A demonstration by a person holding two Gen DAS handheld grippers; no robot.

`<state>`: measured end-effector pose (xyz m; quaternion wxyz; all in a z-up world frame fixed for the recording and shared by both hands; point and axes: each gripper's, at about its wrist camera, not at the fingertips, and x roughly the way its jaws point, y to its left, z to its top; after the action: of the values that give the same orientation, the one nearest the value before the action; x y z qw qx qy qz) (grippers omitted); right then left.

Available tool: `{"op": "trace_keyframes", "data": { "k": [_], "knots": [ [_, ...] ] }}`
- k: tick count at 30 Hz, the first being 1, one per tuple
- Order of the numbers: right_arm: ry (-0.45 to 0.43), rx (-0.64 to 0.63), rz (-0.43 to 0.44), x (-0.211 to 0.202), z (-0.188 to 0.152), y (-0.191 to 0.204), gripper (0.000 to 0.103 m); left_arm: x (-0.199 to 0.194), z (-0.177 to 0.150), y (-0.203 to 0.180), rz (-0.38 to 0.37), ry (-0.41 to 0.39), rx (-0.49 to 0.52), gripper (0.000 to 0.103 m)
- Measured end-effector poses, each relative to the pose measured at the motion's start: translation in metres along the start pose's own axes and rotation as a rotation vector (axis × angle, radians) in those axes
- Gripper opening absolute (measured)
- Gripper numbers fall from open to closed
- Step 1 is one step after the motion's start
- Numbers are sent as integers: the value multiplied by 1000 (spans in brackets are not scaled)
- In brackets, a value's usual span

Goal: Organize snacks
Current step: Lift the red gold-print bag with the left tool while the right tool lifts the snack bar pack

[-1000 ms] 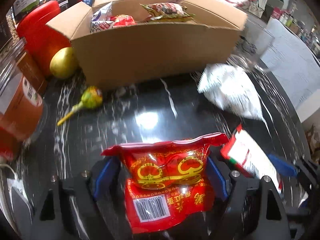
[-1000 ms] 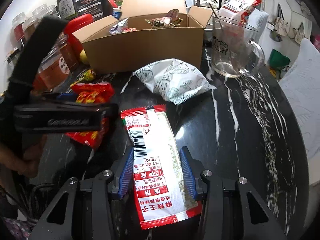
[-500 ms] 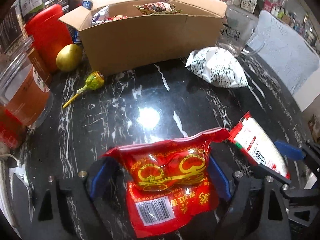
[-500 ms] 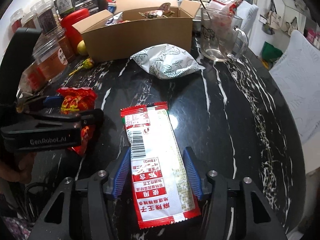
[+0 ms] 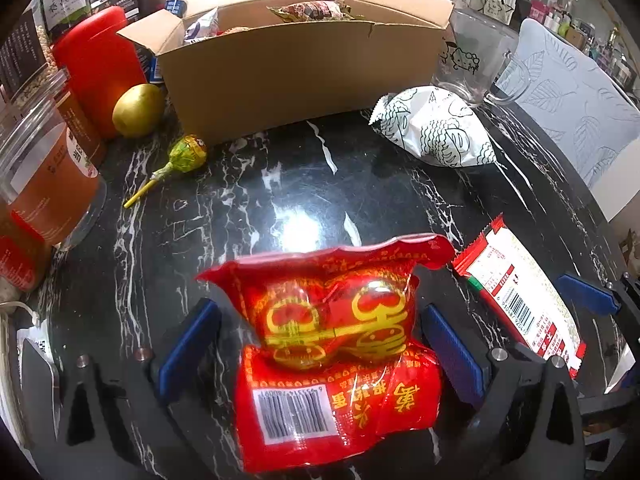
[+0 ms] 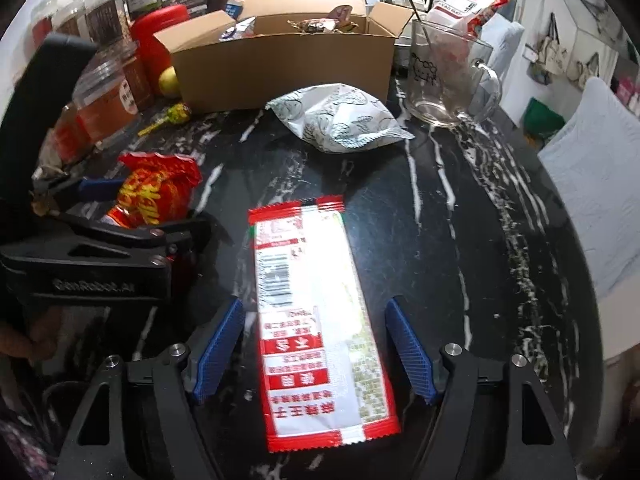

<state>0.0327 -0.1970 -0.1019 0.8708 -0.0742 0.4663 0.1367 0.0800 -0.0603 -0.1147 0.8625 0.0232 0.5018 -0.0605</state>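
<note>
A black marble counter [image 5: 248,208] veined in white carries the snacks. Compared with a second ago, both pairs of blue pads have drawn away from their packets. The left gripper [image 5: 320,344] is opening, its pads clear of the red packet [image 5: 332,344] lying between them near the counter's front edge, barcode showing. The right gripper [image 6: 316,352] is opening too, released around the long red-and-white sachet [image 6: 316,320], which lies flat; its Chinese print is too blurred to read. "GenRobot.AI" reads on the left gripper's side. The cardboard box [image 6: 280,68] stands at the back edge, a white patterned bag [image 6: 340,122] before it.
</note>
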Motion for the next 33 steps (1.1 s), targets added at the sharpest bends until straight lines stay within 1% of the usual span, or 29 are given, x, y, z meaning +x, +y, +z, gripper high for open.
{"op": "trace_keyframes", "data": {
  "k": [2,4,5,6,7,8,9,14,17,24,33],
  "knots": [
    [-1,8,-3,0,0,-2,75,-1,-2,0,0,-3,-3,103],
    [-8,19,-9,-1,0,-4,75,-2,-4,-1,1,-26,-2,102],
    [-17,28,-16,-2,-1,-4,69,-3,-6,-1,1,-40,-3,99],
    [-24,31,-17,-3,-1,-5,52,-6,-8,0,2,-58,-1,94],
    [-26,36,-25,-4,0,-6,51,-9,-9,-2,-1,-76,4,80],
    [-27,39,-21,-4,0,-7,48,-12,-10,-2,2,-83,3,71],
    [-29,34,-18,-4,0,-8,47,-14,-10,-2,-5,-94,6,66],
    [-38,27,-18,-4,-1,-7,46,-14,-9,-3,-20,-112,32,66],
    [-40,30,-16,-4,-1,-7,46,-13,-8,-3,-24,-117,32,66],
    [-45,42,-13,-5,-2,-7,46,-16,-9,3,-49,-130,-12,66],
    [-44,50,-6,-6,-1,-8,46,-23,-12,9,-52,-146,-35,66]
  ]
}}
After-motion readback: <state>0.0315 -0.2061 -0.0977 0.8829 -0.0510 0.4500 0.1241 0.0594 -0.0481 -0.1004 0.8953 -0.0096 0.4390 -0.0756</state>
